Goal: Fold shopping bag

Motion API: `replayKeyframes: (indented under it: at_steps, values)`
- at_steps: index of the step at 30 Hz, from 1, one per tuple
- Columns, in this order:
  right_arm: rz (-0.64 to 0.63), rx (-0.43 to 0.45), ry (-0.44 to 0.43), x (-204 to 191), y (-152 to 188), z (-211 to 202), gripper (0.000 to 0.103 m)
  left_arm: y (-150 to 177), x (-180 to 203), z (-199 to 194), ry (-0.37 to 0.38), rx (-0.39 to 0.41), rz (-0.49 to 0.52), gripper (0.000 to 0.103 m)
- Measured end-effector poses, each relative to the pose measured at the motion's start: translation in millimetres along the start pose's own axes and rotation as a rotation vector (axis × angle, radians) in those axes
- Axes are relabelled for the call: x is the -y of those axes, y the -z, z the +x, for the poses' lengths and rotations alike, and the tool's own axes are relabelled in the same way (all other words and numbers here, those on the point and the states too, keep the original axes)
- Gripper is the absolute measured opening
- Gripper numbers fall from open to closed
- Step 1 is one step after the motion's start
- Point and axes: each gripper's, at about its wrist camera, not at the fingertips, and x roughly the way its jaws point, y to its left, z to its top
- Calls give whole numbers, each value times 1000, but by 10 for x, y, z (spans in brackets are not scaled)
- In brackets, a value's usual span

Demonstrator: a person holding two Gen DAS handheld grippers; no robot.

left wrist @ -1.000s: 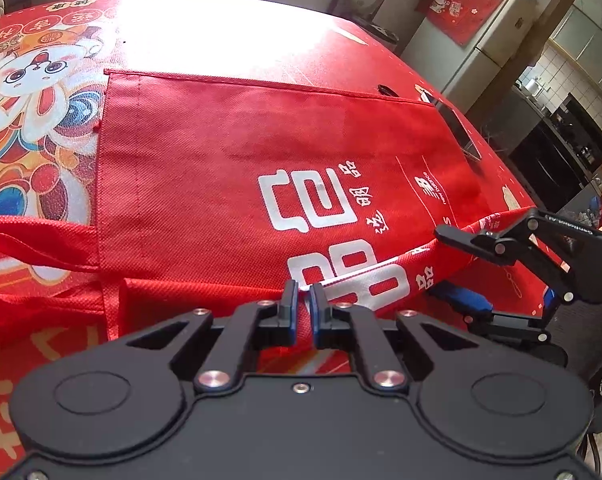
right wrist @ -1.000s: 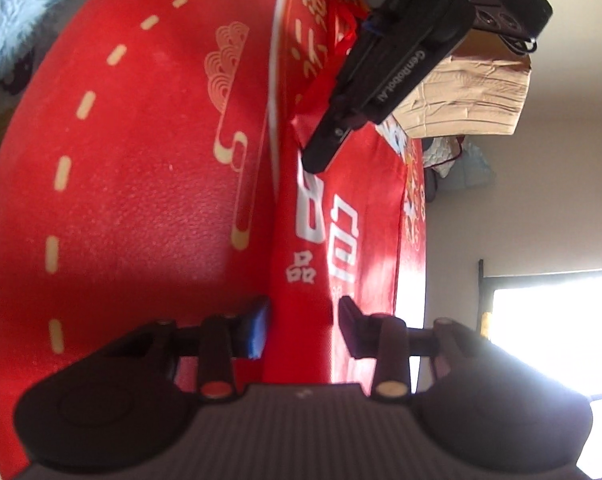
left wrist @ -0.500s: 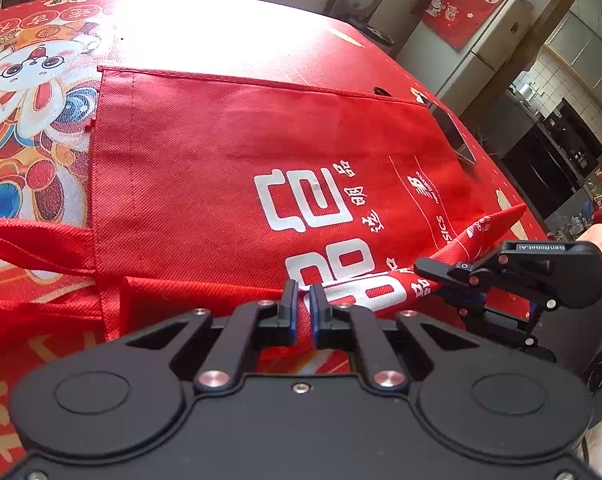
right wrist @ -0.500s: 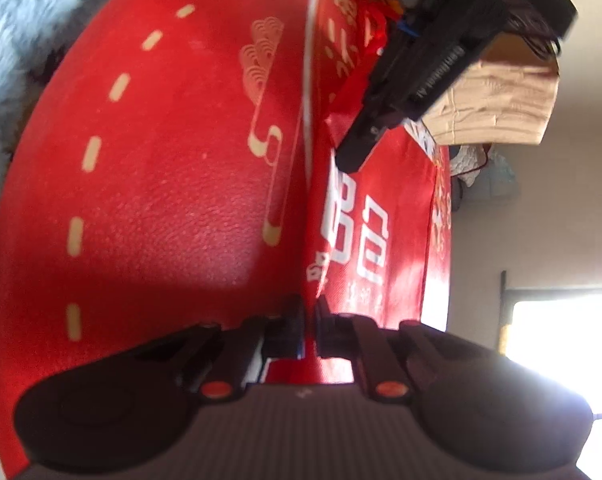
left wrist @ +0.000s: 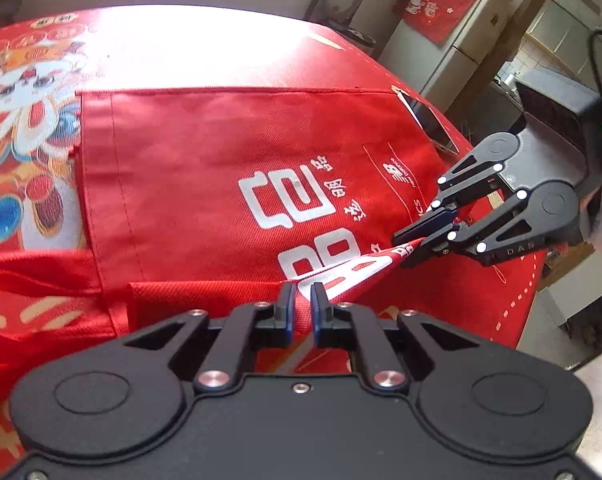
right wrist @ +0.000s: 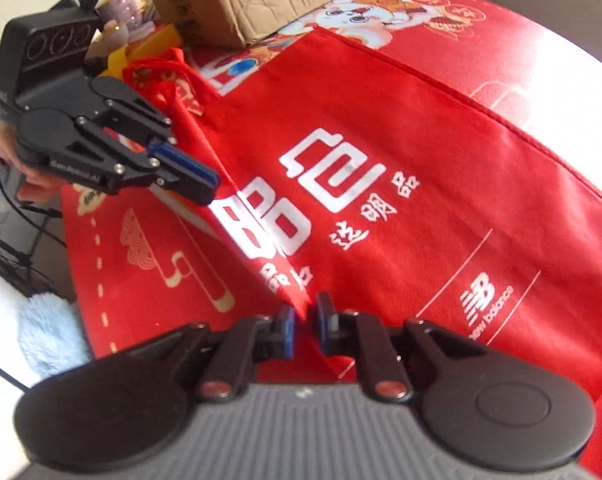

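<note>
The red shopping bag (left wrist: pixel 229 184) lies flat on the red-covered worktop (left wrist: pixel 205 56), its near long edge lifted into a ridge — the first fold is only begun. The right hand-held gripper (left wrist: pixel 411 246) pinches that raised edge, jaws nearly together on the cloth. The left hand-held gripper (left wrist: pixel 301 300) has the edge between its jaws, but they are opening and the pads look clear of it. Left to do: carry the edge across, flatten it, then fold the handles (left wrist: pixel 33 276) and length.

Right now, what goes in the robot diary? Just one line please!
left gripper: opening, bag edge between jaws | right gripper: shut on shopping bag edge | fold: unfinished
</note>
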Motion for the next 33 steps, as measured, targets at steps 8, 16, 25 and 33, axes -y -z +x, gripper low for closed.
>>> replayKeyframes:
  at_steps: [8,16,25,33]
  values:
    - [-4,-1,-35,-24,80,-90,10,139,882,-17,-176,-4,708,61]
    - [-16,23,-25,-17,116,-64,10,211,882,239,-241,-60,861,45]
    - [24,61,-65,75,167,-75,10,18,517,292,-114,-105,578,15]
    - [-179,200,86,-290,563,-195,26,-176,-372,301,200,-134,-62,18]
